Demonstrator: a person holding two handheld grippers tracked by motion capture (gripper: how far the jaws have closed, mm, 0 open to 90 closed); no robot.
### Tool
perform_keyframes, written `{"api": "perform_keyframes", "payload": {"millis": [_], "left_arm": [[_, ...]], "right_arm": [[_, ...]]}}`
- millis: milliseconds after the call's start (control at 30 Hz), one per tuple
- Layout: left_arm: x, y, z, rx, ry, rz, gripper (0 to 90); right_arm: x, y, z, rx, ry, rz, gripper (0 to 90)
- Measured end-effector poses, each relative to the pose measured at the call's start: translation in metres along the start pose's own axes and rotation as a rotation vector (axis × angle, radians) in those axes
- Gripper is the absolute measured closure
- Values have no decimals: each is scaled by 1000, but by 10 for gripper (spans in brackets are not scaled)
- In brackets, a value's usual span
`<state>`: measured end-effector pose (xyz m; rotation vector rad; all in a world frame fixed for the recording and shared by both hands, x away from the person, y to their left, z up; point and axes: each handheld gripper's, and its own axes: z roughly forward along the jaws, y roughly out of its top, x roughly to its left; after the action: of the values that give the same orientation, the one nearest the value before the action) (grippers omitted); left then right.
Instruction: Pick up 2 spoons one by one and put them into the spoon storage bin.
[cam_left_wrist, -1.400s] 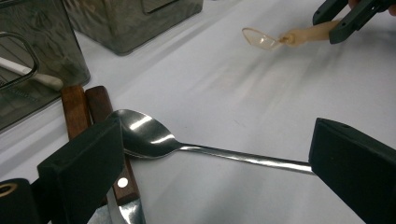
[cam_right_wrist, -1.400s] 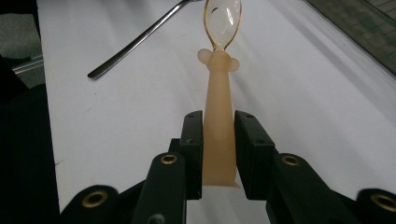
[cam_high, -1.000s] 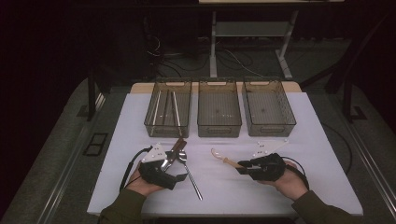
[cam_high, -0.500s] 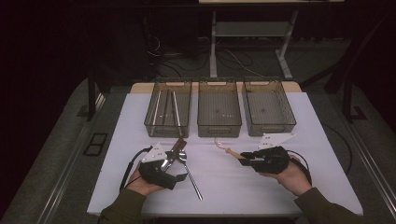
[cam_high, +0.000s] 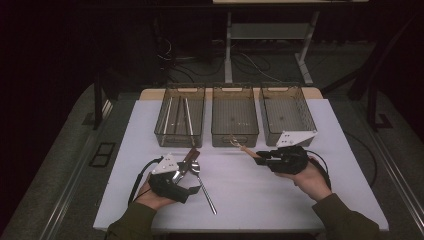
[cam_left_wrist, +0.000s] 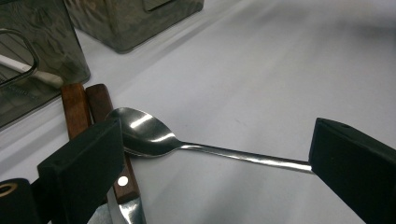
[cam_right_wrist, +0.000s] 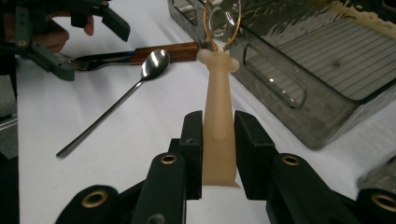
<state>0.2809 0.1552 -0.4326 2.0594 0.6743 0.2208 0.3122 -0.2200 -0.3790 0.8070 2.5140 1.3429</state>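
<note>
The peeler (cam_right_wrist: 218, 121), a pale-handled tool with a thin wire loop at its tip, is clamped by its handle in the right tongs (cam_right_wrist: 218, 140), jaws narrow and pressing both sides of the handle. It is held just off the surface (cam_high: 250, 200), its loop at the near wall of the middle bin (cam_high: 235, 117), about level with the rim in the right gripper view.

Taking the middle bin as landmark: a second bin (cam_high: 180, 115) stands just to its left and holds a few long pale and metal utensils; a third bin (cam_high: 287, 112) stands just to its right. In front of the middle bin and to its left, a spoon (cam_high: 202, 182) lies on the surface, with two wooden-handled pieces of cutlery (cam_left_wrist: 100, 121) beside its bowl. The left tongs (cam_left_wrist: 210, 158) stand wide astride the spoon, holding nothing, one jaw at the bowl and the other down the stem.

Likely risks: the loop could catch on the middle bin's near wall or rim if the peeler goes forward without more height, pushing the bin or twisting the handle in the grip. The handle looks smooth and tapered, so it may pivot or slip if knocked. When the left tongs close, they could drag the wooden-handled cutlery along with the spoon.
</note>
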Motion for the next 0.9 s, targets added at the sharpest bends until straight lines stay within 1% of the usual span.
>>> {"api": "perform_keyframes", "payload": {"millis": [267,500,733,833,900], "left_arm": [[0,0,0,-3,-3,-2,20],[1,0,0,-6,-7,-5,20],[1,0,-1,-11,-11,-8,20],[2,0,-1,-13,-11,-11,20],[1,0,-1,-12,-13,-7,20]], "right_arm": [[-7,8,6,-19,-17,15,738],[-17,16,9,-28,-49,28,737],[-33,30,16,-54,-82,63,737],[-40,39,20,-55,-96,79,737],[-44,44,24,-48,-106,79,736]]}}
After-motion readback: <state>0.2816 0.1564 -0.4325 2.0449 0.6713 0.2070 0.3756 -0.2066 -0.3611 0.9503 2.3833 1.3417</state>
